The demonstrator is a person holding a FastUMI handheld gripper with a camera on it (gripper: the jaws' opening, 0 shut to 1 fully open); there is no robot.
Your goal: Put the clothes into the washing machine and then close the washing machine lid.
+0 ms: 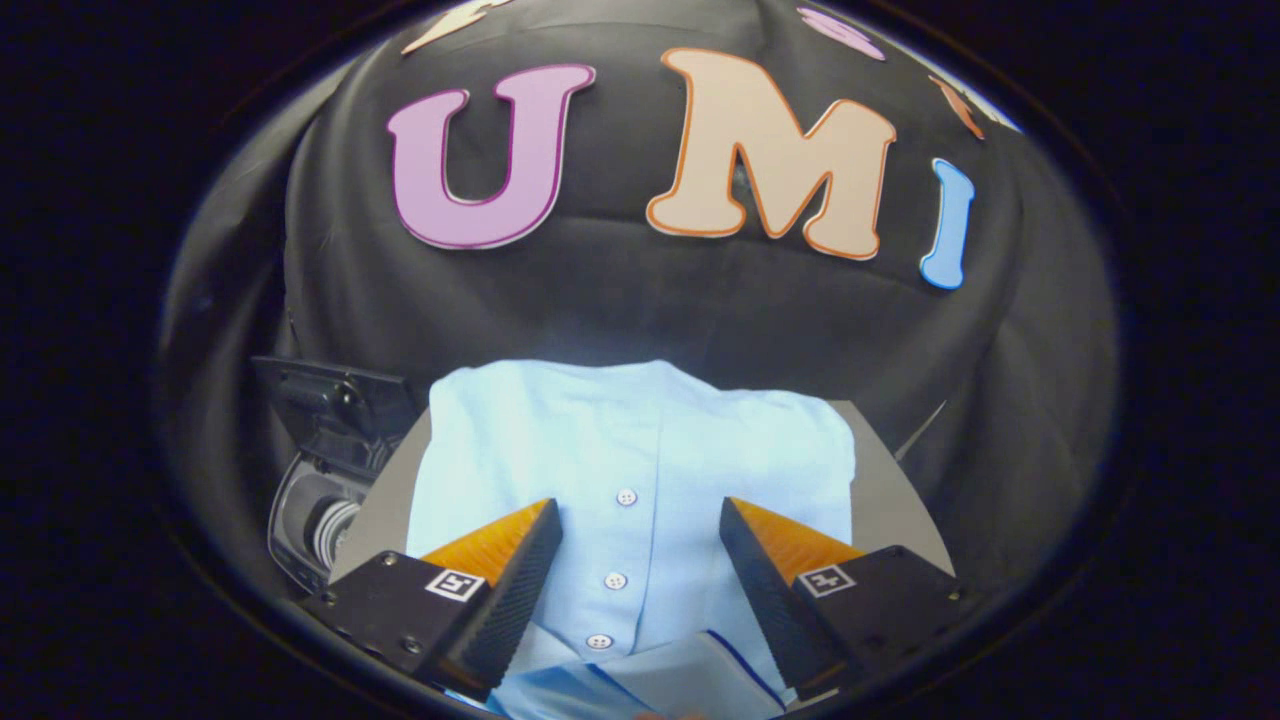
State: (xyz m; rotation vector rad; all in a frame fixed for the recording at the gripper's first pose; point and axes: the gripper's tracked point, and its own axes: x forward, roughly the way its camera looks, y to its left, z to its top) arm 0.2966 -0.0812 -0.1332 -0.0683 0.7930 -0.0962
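A light blue buttoned shirt (pixel 640 470) lies folded flat on a grey table (pixel 890 500), its button strip running straight between my fingers. My gripper (pixel 638 520) hovers over the near part of the shirt with its jaws wide apart, nothing pressed between them. To the left of the table, lower down, stands the washing machine (pixel 315 520) with its dark lid (pixel 335 400) raised and the drum opening visible.
Black cloth closes off the booth behind and to both sides of the table. The table's right corner (pixel 930 545) shows bare grey surface beside the shirt.
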